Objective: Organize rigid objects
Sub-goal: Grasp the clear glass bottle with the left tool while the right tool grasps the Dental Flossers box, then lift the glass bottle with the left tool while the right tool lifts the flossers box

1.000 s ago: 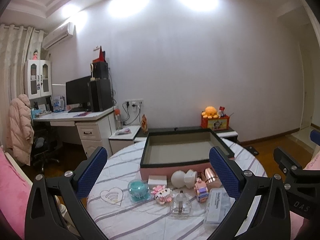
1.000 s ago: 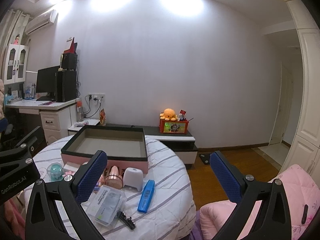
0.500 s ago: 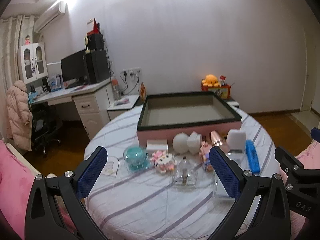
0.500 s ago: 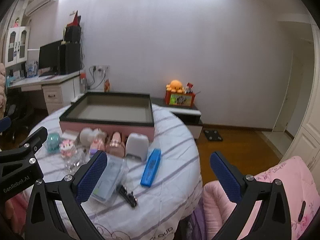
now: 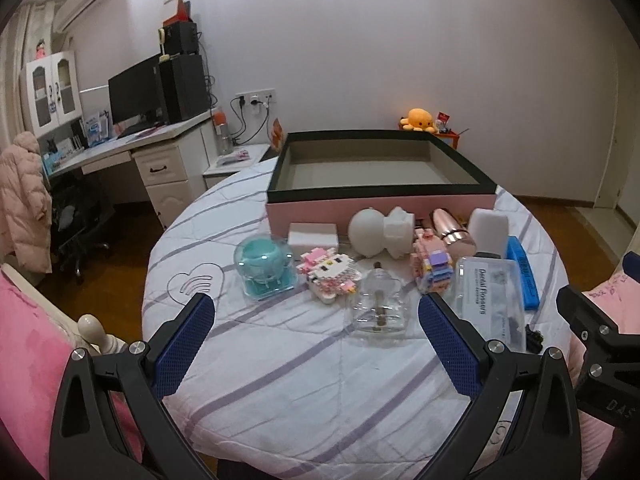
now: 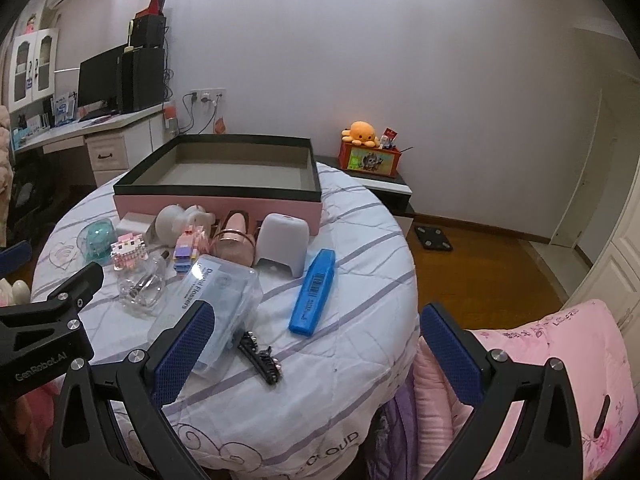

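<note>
Worktop (image 5: 280,380): we see a round top under a white cloth with purple stripes; all the things sit on its far half.
Box (image 5: 380,202): we find the pink, black-rimmed open box at the worktop's far edge, its long axis running left to right, with nothing visible inside.
Floss case (image 6: 208,300): clear and lying flat, its long axis runs from the near right edge toward the box; it sits just beside the blue bar.
Blue bar (image 6: 313,292): flat near the worktop's right edge, long axis pointing from the near edge toward the box's right corner.
Grey dome (image 6: 284,244): upright, just in front of the box's right end.
Rose-gold cylinder (image 5: 450,226): lying down, its long axis pointing at the box wall.
Teal dome (image 5: 264,268): toward the left edge, upright.
Glass bottle (image 5: 378,304): lying flat, neck toward the box.
Black clip (image 6: 260,356): nearest the near edge, lying slantwise.
Left hand-held gripper (image 5: 316,342): we hold it spread wide, gripping nothing, above the near edge.
Right hand-held gripper (image 6: 316,350): likewise spread wide, gripping nothing, over the right edge.
</note>
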{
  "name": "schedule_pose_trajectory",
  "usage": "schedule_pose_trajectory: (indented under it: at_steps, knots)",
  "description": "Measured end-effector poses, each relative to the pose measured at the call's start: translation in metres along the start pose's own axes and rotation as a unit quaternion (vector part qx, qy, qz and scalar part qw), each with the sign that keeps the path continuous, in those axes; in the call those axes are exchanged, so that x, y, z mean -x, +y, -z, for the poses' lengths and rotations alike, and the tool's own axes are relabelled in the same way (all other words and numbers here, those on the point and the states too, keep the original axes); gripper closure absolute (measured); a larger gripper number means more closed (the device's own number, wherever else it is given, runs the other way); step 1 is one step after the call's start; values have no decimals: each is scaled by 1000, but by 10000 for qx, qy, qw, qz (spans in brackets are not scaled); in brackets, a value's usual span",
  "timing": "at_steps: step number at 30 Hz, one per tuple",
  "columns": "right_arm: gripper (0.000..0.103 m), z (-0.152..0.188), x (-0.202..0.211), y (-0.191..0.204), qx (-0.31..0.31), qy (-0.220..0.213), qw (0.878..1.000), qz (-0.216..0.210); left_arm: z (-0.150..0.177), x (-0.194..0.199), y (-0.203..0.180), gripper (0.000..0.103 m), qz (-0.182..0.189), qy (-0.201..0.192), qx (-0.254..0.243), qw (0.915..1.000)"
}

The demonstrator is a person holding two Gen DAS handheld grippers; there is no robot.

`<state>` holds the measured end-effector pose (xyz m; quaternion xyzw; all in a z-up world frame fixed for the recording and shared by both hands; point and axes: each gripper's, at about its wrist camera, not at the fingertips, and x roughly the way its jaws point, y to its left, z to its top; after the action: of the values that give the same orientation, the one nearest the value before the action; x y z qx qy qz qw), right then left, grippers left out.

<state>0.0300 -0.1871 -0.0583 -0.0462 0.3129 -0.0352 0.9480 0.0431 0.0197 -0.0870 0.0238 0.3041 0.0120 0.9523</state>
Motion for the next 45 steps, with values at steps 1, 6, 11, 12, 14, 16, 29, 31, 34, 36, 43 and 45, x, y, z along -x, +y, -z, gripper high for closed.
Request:
schedule_pose_trajectory:
  at_steps: [1,6,11,12,14,16,29,31,34,36,43,45]
  knots:
    - [0,-1,0,3,13,0,10000,-25,-1,-1,3,0,3,14,20,10000]
    - [0,-5,-7,21,157,89,9997,-138,-1,-9,21,0,-34,127,71,9999]
    - [0,-8,-19,43,332,263,9989,-209,1,-17,43,0,-40,190,113,9997]
    - [0,-7,-21,47,358,304,9986,-223,1,-19,47,0,-91,194,117,9997]
    - [0,-7,-30,56,414,458,9978,-247,2,-22,53,0,-142,197,110,9996]
    - [0,-5,-39,65,475,618,9966,-250,2,-26,59,0,-108,239,117,9996]
    - [38,-7,-51,25,-126,926,9922,-827,-1,-67,-15,0,529,793,-243,9952]
    - [39,-10,-50,13,-202,867,9910,-998,2,-79,-27,0,562,1003,-229,9931]
    - [39,-10,-57,7,-116,849,9917,-960,7,-99,-36,17,397,1316,-83,9905]
    - [39,-11,-64,4,-174,904,9899,-1080,4,-93,-38,52,426,1194,-67,9919]
    - [38,-9,-81,8,-100,912,9898,-1088,2,-87,-34,53,478,1252,-119,9909]
    - [37,-5,-96,17,163,1192,9889,-867,1,-86,-31,53,480,1254,-154,9908]
